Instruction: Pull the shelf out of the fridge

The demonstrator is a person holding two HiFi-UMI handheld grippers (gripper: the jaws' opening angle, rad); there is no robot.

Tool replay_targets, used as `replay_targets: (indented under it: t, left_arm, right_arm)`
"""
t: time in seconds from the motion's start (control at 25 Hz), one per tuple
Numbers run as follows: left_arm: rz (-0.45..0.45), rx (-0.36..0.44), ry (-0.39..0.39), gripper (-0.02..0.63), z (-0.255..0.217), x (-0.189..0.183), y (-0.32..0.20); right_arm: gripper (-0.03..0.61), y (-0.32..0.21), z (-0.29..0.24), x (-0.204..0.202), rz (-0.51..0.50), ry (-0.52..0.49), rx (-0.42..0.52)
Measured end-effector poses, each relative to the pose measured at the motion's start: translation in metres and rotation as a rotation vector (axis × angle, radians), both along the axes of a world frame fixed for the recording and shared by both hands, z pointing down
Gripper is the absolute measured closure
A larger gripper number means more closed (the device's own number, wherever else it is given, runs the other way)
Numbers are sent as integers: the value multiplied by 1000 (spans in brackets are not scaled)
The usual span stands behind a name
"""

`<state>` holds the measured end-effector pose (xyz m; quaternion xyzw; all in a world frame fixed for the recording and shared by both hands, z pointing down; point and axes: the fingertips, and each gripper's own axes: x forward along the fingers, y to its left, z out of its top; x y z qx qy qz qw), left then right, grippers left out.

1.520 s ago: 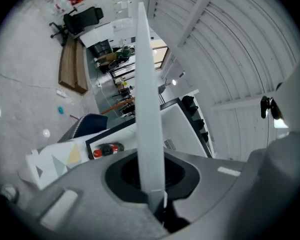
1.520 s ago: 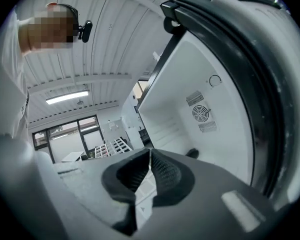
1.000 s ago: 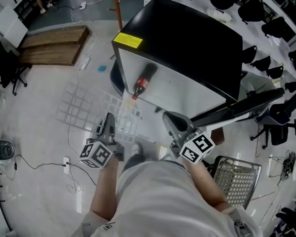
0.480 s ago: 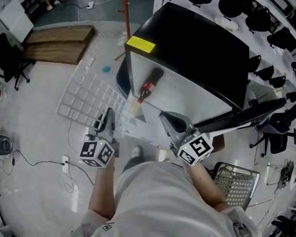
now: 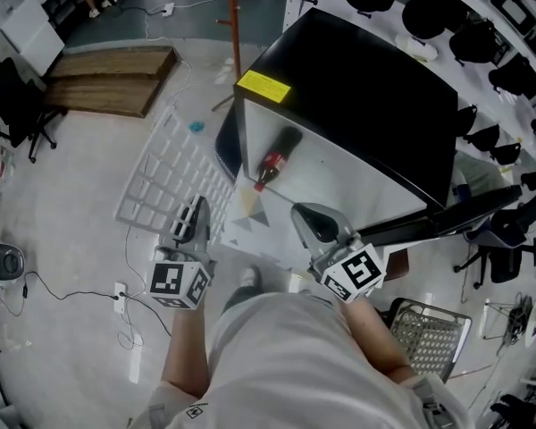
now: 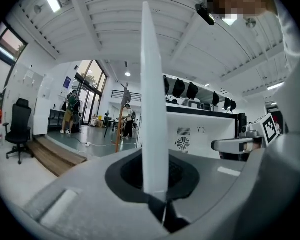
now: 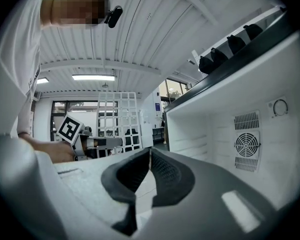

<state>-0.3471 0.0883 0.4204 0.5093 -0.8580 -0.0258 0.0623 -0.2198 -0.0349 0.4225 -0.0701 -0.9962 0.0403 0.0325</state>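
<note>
Shelf [image 5: 174, 172] stands edge-on, pinched between left fingers [image 6: 184, 178] (right fingers [image 7: 167, 176] closed, empty).

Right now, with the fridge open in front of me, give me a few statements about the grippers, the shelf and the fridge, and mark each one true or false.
1. The left gripper has its fingers closed on the white shelf. True.
2. The right gripper grips the shelf too. False: its fingers are together with nothing between them.
3. A bottle is inside the fridge. True.
4. The shelf sits inside the fridge. False: it is outside, to the left of the fridge, over the floor.
</note>
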Motion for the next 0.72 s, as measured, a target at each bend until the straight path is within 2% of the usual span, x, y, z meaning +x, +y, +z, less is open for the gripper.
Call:
replay_targets:
  t: [0.4, 0.72]
  left_arm:
    - [-4, -15, -35, 591, -7, 3, 2]
    - [-3, -5, -26, 591, -9, 6, 0]
  right_arm:
    - [566, 6, 0, -4, -33, -3, 29]
    - [566, 5, 0, -1, -39, -9, 46]
